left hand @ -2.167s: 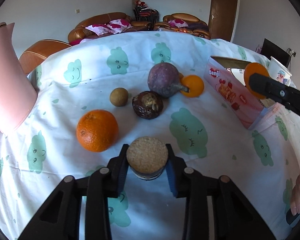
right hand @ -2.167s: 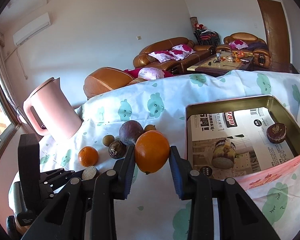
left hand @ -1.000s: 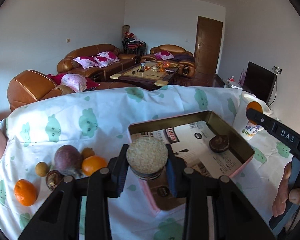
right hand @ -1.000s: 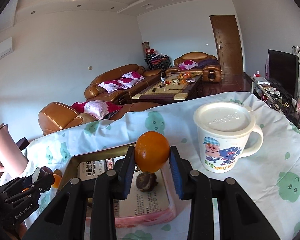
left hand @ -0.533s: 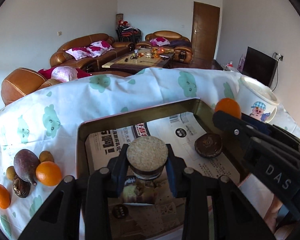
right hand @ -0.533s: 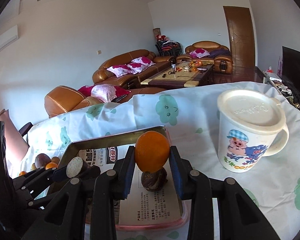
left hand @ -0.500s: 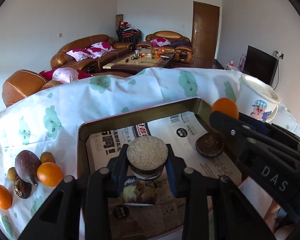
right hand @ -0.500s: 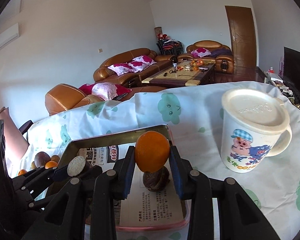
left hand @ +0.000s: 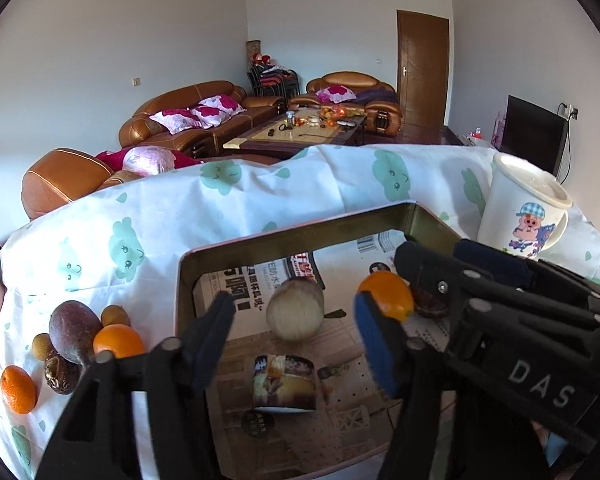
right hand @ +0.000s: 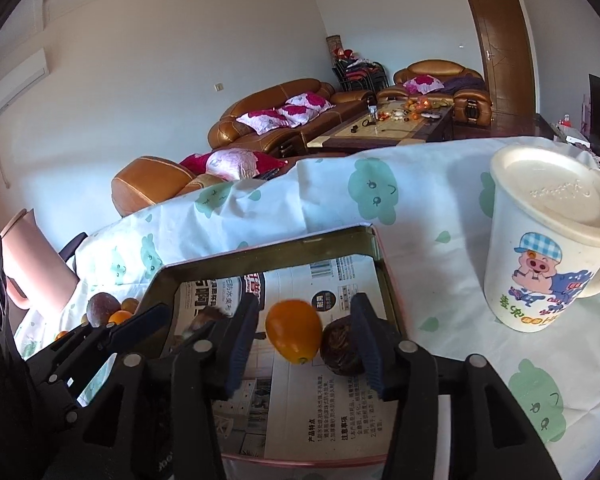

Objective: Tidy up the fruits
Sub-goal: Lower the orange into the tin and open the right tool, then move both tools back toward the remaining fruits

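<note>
Both jaws opening, pads off fruit: blurred pale round fruit [left hand: 295, 311] and small orange fruit [right hand: 294, 336] over paper-lined metal tin [left hand: 284, 236]; dark wrinkled fruit [right hand: 342, 346] half hidden.

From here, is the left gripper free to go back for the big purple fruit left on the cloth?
Probably yes: the left gripper is opening with nothing pinched, and the big purple fruit lies uncovered outside the tin box.

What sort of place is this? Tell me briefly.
Most likely a home living room: brown leather sofas with pink cushions, a coffee table, and a television beside a wooden door.
</note>
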### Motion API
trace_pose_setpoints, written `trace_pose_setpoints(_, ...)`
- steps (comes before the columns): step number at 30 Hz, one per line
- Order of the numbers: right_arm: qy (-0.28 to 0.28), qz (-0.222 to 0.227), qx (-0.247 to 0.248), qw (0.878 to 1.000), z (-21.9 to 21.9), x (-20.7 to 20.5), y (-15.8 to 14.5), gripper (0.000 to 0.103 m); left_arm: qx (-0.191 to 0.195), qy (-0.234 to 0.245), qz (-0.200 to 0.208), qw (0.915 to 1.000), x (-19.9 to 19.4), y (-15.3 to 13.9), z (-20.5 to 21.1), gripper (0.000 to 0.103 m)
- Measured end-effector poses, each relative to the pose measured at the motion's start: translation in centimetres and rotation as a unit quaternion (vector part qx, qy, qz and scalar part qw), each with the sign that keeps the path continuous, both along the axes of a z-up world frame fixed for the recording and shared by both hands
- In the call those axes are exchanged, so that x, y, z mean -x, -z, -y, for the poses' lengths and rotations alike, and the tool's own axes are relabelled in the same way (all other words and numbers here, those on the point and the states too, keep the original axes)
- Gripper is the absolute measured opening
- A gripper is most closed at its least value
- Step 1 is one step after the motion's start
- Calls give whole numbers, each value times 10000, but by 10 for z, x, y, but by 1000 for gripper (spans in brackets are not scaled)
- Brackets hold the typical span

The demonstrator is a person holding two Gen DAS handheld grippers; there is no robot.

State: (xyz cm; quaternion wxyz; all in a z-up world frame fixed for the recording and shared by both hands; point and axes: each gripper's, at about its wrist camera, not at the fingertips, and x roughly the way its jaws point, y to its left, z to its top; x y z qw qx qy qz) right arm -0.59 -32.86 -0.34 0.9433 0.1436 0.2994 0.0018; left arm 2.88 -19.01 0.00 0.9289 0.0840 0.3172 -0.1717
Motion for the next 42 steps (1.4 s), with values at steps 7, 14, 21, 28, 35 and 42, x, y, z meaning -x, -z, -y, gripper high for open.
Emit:
trace_pose_setpoints(7, 545, 481, 54, 9973, 12, 14, -12, 62, -108, -217, 607, 9979, 18, -15, -13, 99)
trace_pose_setpoints(14, 777, 541, 48, 9955, 16, 18, -8, 61, -90, -653, 531, 9964, 14, -12, -43, 99)
trace_pose_setpoints(21, 990, 704, 212, 9924, 11, 32, -10, 61, -228, -937, 671, 9931, 18, -7, -62, 99)
trace_pose_setpoints(28, 1241, 749, 133, 9893, 7, 44, -11, 61, -70, -1087, 572, 9924, 19, -6, -84, 99)
trace_pose_setpoints(35, 1347, 763, 230, 9877, -7, 56, -11, 61, -137, -1073, 517, 9928, 21, -4, -94, 99)
trace_pose_setpoints(42, 1367, 736, 297, 9874, -26, 63, -12, 61, -74, -1050, 419, 9936, 24, -3, -110, 99)
